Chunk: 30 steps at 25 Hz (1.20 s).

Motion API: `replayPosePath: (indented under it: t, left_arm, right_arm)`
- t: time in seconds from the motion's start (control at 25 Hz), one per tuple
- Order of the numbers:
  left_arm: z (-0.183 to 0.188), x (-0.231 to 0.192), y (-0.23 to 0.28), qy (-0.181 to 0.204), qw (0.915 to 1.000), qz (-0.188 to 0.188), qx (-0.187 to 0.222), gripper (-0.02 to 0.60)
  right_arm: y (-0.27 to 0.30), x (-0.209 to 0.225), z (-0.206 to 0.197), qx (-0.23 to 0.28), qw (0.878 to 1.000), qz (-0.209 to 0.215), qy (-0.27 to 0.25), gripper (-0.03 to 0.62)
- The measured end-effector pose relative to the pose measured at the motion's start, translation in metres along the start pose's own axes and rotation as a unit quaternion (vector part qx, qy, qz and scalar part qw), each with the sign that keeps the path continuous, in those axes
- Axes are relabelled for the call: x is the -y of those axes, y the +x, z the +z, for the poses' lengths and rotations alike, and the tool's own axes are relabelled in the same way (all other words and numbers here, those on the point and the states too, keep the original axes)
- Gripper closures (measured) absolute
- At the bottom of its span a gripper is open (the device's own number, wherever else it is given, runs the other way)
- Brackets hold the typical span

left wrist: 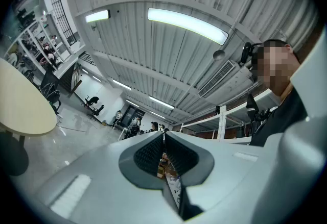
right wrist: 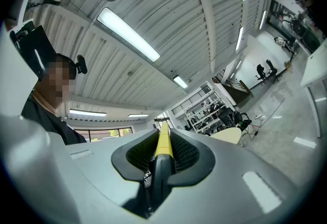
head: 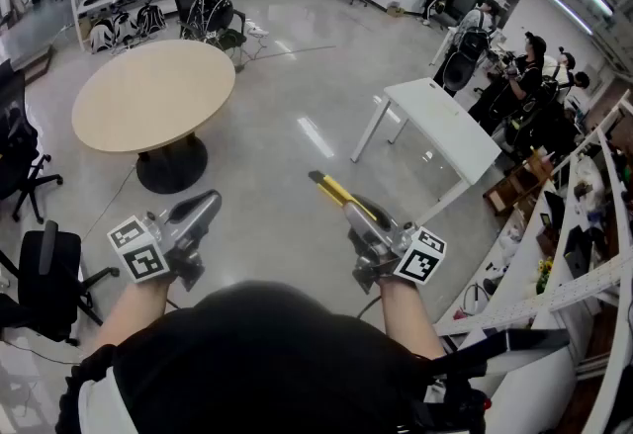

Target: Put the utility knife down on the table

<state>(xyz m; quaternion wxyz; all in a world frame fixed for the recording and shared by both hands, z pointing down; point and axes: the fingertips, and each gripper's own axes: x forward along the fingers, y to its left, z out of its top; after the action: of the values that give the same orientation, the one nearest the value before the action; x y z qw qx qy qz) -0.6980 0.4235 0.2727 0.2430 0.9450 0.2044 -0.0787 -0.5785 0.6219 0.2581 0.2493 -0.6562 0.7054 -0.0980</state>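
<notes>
Right tool clenched on the utility knife, its long axis continuing the jaws forward; white worktop well apart, ahead-right, nearer this hand; left tool closed, empty.

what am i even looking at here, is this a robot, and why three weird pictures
No robot: a person holds a grey two-jaw gripper in each hand. The head view comes from a camera on the person's head, looking down at the left gripper, the right gripper and the floor. The other two pictures come from a camera riding on each gripper, looking along its jaws, here toward the ceiling. The right gripper is shut on a yellow utility knife; the left gripper's jaws are together with nothing between them. Ahead stand a round beige table and a white rectangular table; the knife is on neither yet.
</notes>
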Motion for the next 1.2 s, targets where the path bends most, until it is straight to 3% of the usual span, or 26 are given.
replayPosePath:
  t: [0.8, 1.2]
  left_arm:
    - [-0.006, 0.007, 0.012, -0.003, 0.9999, -0.003, -0.015, 0.569]
    - [-0.055, 0.043, 0.077, -0.01, 0.9992, -0.016, -0.035, 0.569]
  right_arm:
    - [-0.017, 0.002, 0.01, 0.035, 0.999, 0.018, 0.035, 0.507]
    - [-0.093, 0.036, 0.026, 0.045, 0.998, 0.006, 0.048, 0.507]
